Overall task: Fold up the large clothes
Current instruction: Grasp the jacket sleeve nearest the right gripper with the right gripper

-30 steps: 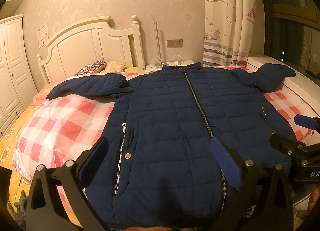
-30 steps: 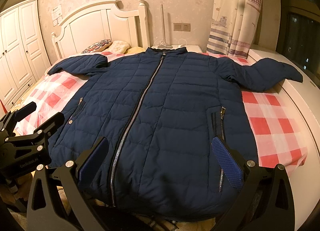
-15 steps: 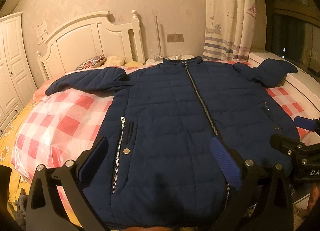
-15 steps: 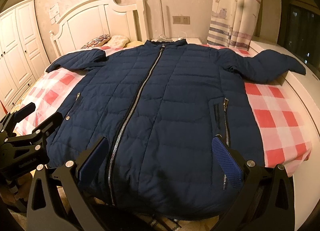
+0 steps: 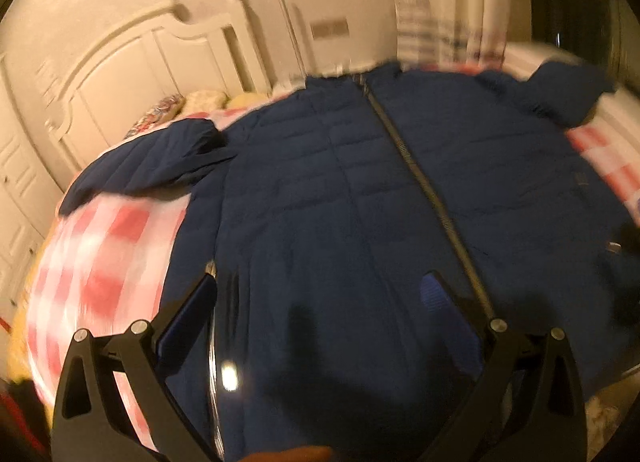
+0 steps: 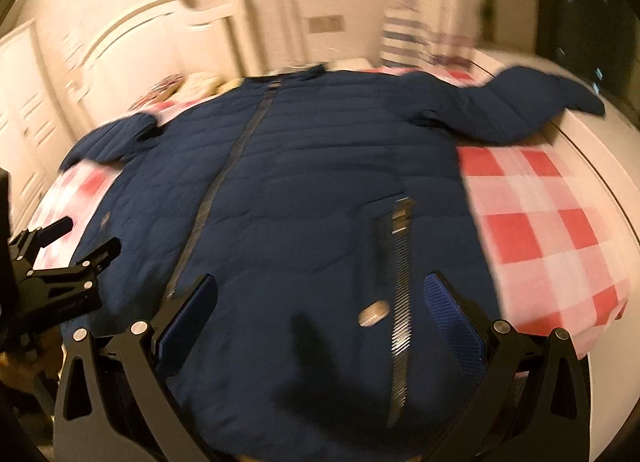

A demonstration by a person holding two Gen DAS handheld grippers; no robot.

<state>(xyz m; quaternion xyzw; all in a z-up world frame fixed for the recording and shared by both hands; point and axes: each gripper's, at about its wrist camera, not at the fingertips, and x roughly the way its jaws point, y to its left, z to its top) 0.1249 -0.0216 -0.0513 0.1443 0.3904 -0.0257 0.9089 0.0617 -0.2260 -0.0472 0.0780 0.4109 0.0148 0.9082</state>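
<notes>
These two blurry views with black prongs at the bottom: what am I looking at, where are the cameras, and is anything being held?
No robot here: a person carries a two-finger gripper in each hand, each with a fisheye camera looking along its fingers. The black prongs are those fingers. One view is from the left gripper, the other from the right gripper. Both are open and hold nothing. A navy padded jacket lies flat, zipped, sleeves spread, on a red-and-white checked bedspread. The left gripper also shows at the right view's left edge. The blur is camera motion.
</notes>
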